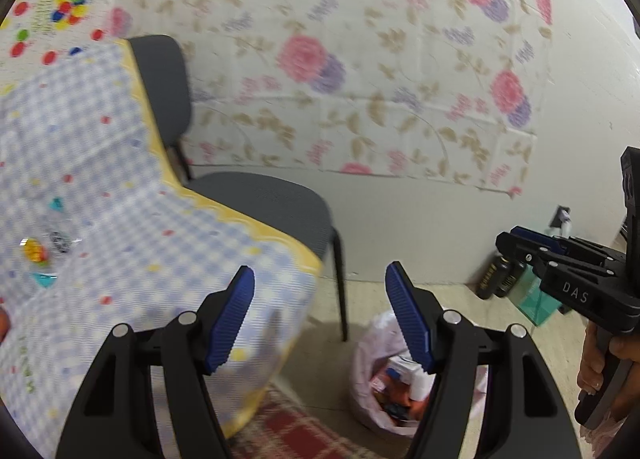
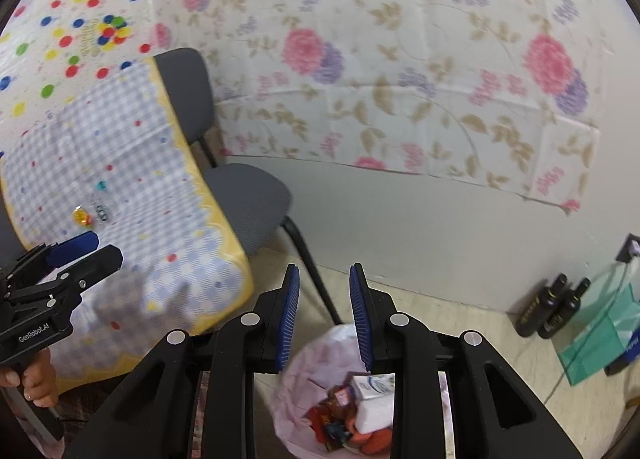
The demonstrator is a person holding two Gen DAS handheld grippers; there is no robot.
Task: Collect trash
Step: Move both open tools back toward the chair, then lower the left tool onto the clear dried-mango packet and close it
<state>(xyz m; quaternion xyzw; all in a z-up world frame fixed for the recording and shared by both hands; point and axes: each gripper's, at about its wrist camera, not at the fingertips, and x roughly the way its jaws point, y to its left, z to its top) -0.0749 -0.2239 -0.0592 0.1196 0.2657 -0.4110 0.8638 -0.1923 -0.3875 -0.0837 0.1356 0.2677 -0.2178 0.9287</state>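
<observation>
Since our trash bag (image 2: 340,391) sits open on the floor, we hold both grippers, left (image 1: 320,319) and right (image 2: 324,315), above it, fingers apart and empty; wrappers (image 2: 82,215) remain on the table (image 2: 120,163).

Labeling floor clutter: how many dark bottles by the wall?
2. One dark bottle and a second dark bottle stand touching, side by side on the floor against the wall, beside a green bag. More may be hidden.

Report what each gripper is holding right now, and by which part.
Nothing is held. The left gripper and the right gripper both stand open and empty above the trash bag.
</observation>
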